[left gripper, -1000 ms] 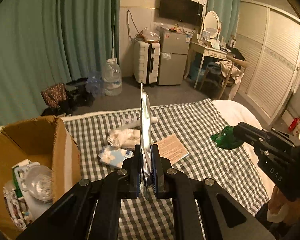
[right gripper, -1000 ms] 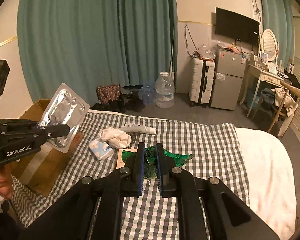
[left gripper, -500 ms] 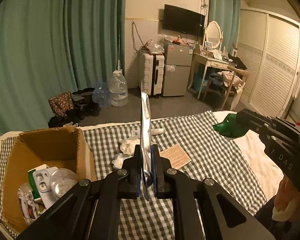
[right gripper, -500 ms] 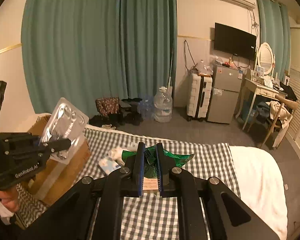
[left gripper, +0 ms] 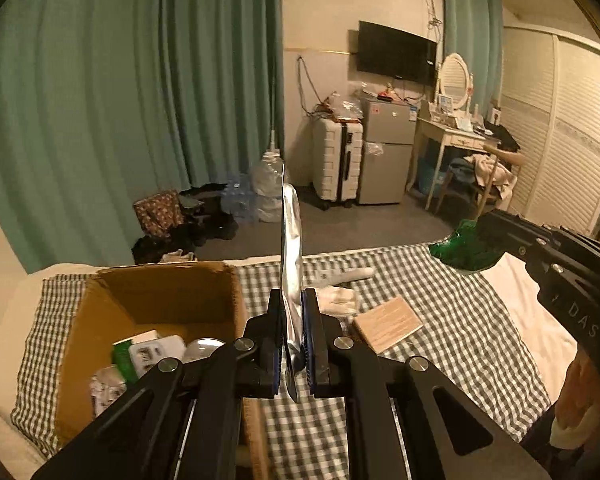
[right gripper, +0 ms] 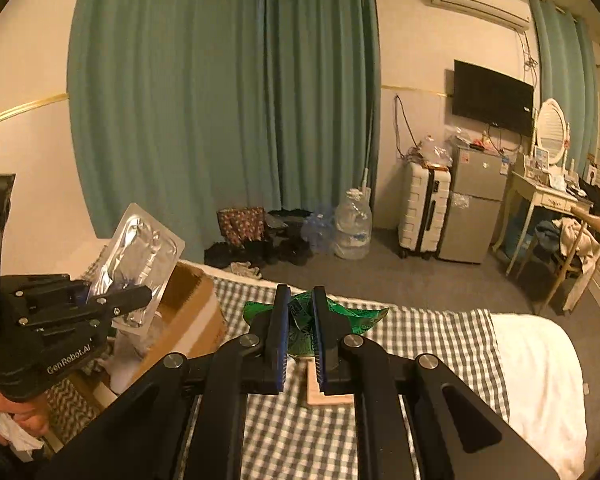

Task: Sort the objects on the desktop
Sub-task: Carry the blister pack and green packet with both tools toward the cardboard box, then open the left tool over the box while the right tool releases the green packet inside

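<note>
My left gripper (left gripper: 291,296) is shut on a silver blister pack (left gripper: 290,240), seen edge-on here and flat-on as the blister pack (right gripper: 140,256) in the right wrist view. It hangs over the near right side of an open cardboard box (left gripper: 160,300) that holds several items. My right gripper (right gripper: 301,300) is shut on a crumpled green wrapper (right gripper: 352,314), which also shows as the green wrapper (left gripper: 460,250) raised above the checked cloth (left gripper: 452,320). On the cloth lie a tan card (left gripper: 388,328), a white crumpled cloth (left gripper: 340,298) and a white tube (left gripper: 348,274).
The cardboard box (right gripper: 192,312) stands at the left end of the bed. White bedding (right gripper: 540,380) lies to the right of the checked cloth. Beyond the bed are a water jug (right gripper: 354,228), a suitcase (right gripper: 424,210), a small fridge (right gripper: 474,210) and a dressing table (right gripper: 548,200).
Both grippers have risen with their loads, so the bed sits lower in both views. The blister pack has shifted left, from over the cloth to the box's right side.
</note>
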`<state>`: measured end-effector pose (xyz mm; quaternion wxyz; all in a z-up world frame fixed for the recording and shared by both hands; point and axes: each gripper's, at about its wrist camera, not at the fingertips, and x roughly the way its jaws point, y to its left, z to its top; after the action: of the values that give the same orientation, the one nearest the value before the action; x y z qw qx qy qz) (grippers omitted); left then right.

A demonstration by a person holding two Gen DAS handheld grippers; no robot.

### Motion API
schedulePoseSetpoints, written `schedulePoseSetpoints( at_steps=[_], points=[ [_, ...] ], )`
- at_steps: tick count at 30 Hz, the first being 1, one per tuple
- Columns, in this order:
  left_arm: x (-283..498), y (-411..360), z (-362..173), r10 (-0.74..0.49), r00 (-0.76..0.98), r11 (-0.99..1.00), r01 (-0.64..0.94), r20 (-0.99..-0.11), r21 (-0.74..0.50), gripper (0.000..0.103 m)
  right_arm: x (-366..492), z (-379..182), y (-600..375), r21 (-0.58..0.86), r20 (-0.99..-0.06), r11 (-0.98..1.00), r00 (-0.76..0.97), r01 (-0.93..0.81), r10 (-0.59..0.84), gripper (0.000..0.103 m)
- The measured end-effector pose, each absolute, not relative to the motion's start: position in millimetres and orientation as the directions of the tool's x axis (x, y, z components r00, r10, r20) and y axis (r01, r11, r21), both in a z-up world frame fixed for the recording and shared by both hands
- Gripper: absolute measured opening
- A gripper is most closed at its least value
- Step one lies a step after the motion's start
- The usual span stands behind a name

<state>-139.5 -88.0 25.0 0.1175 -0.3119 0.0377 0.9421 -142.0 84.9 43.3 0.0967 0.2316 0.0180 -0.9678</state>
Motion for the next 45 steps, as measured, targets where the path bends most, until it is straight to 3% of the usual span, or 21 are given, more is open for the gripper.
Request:
schedulePoseSetpoints(
  at_steps=[18,32,45],
  points=[
    [-143,-168,27,0.063,-0.811,-0.994,-0.100,-0.582,0.032,0.009,-158,49,-9,0.006,-0.443,-0.936,-0.838,0.353,-0.318,0.010],
    [-178,-223,-3,-0.007,-0.762,-1.000,-0.001,-0.648,0.012,0.009,-189,31,-57,0.040,-0.465,-0.882,-0.773,0.469,-0.432,0.010],
    [-218,-244,-56,-0.038,-0.671,-0.999,0.043,-0.741,0.012,0.009,-247,-17,-92,0.079,-0.543,-0.845,-0.688,0.529,-0.482,0.010]
  ],
)
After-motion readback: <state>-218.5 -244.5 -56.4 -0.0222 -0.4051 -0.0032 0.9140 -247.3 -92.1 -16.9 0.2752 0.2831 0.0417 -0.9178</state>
